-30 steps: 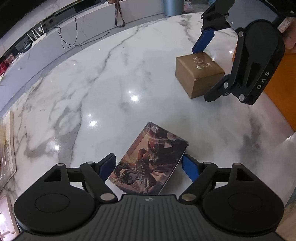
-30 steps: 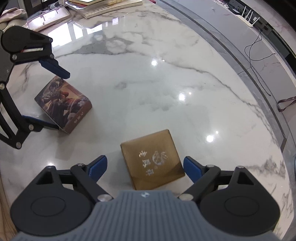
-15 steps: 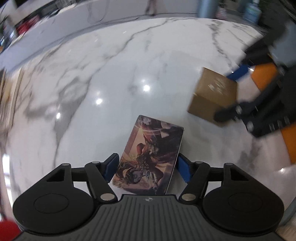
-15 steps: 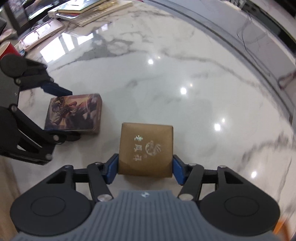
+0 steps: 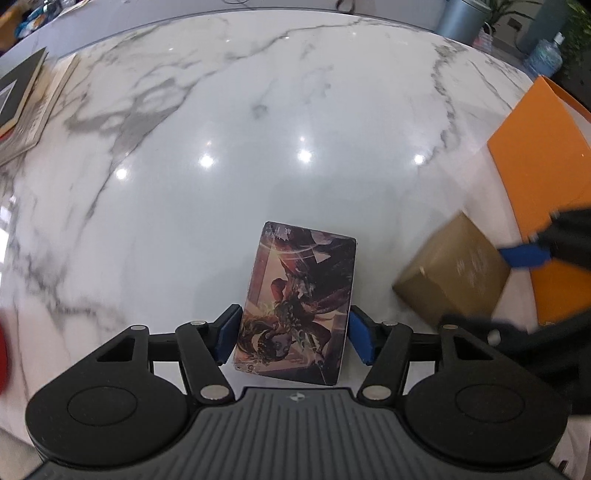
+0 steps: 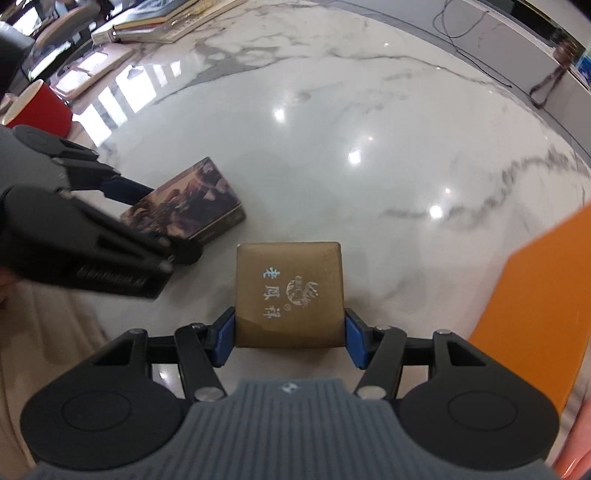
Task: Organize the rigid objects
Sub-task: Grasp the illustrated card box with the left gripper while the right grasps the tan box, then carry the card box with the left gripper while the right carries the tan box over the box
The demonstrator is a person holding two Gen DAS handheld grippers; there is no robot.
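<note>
partly blurred gold box (image 5: 454, 273), right tool (image 5: 491, 288) smeared, cut off

We see an office or lobby: a marble table (image 6: 332, 129), stacked books (image 6: 155, 22), a water bottle (image 5: 545, 59).
</note>
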